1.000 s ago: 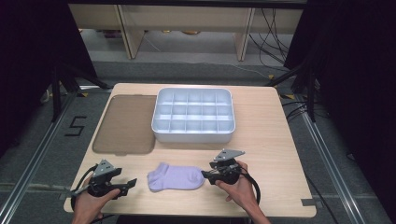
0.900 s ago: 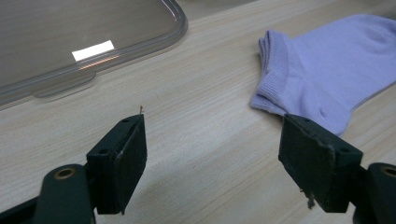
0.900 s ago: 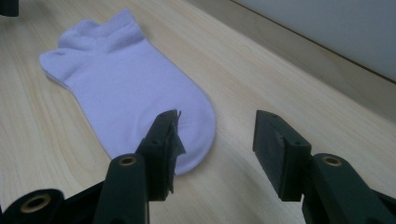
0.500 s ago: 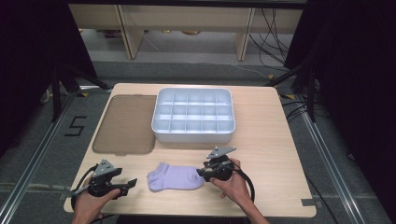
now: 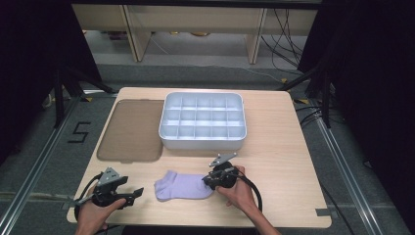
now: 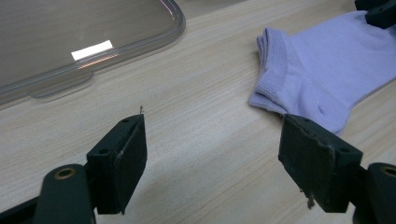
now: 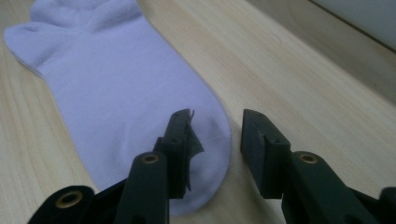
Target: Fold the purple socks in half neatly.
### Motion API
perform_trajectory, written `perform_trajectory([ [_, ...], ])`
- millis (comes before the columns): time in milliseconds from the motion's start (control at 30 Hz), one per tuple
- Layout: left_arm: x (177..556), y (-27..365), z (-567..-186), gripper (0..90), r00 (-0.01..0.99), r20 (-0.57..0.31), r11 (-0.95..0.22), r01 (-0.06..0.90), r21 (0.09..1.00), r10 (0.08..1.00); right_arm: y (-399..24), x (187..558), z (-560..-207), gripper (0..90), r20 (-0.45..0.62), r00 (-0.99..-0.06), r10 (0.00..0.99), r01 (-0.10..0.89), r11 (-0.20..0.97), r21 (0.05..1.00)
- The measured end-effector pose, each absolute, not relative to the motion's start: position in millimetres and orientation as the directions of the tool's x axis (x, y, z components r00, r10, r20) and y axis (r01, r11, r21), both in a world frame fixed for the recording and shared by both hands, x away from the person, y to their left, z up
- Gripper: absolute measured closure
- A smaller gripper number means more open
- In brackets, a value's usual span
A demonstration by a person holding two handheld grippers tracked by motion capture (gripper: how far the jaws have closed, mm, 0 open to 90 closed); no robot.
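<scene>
Sock [image 5: 183,186]: flat on bench [image 5: 274,161], ungrasped.
My right tongs [image 7: 215,140]: part-open astride toe.
My left tongs [image 6: 212,163]: wide, empty.

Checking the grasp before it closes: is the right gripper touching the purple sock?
Cannot tell. In the right gripper view the right gripper straddles the toe edge of the sock, jaws apart, one over the fabric, but no contact shows plainly.

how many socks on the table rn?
1. A purple sock lies flat near the table's front edge, between the two grippers; the right gripper straddles its toe end. Tray compartments look empty, though their near walls may hide something.
</scene>
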State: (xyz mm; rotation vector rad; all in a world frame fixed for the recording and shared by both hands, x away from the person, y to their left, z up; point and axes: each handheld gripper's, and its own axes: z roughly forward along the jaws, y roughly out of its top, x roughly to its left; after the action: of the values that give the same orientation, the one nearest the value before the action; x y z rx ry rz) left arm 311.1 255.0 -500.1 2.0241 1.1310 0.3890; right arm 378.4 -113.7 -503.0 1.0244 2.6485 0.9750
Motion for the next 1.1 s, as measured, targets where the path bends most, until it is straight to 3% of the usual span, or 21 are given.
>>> perform_trajectory([
  [333, 311.2, 255.2, -499.5, 23.0, 0.570, -0.091, -0.324, 0.582, 0.746, 0.816, -119.7, 378.8, -505.3, 86.1, 0.199, -0.751, 0.630, 0.595, 0.514, 0.618],
  [900, 310.1, 255.5, -498.6, 23.0, 0.566, -0.099, -0.308, 0.577, 0.756, 0.818, -137.8, 358.3, -477.2, 87.6, 0.167, -0.831, 0.531, 0.493, 0.562, 0.664],
  [1100, 309.8, 252.5, -498.6, 22.9, 0.562, -0.129, -0.280, 0.582, 0.764, 0.817, -160.6, 350.2, -478.4, 87.6, 0.178, -0.793, 0.583, 0.528, 0.511, 0.678],
])
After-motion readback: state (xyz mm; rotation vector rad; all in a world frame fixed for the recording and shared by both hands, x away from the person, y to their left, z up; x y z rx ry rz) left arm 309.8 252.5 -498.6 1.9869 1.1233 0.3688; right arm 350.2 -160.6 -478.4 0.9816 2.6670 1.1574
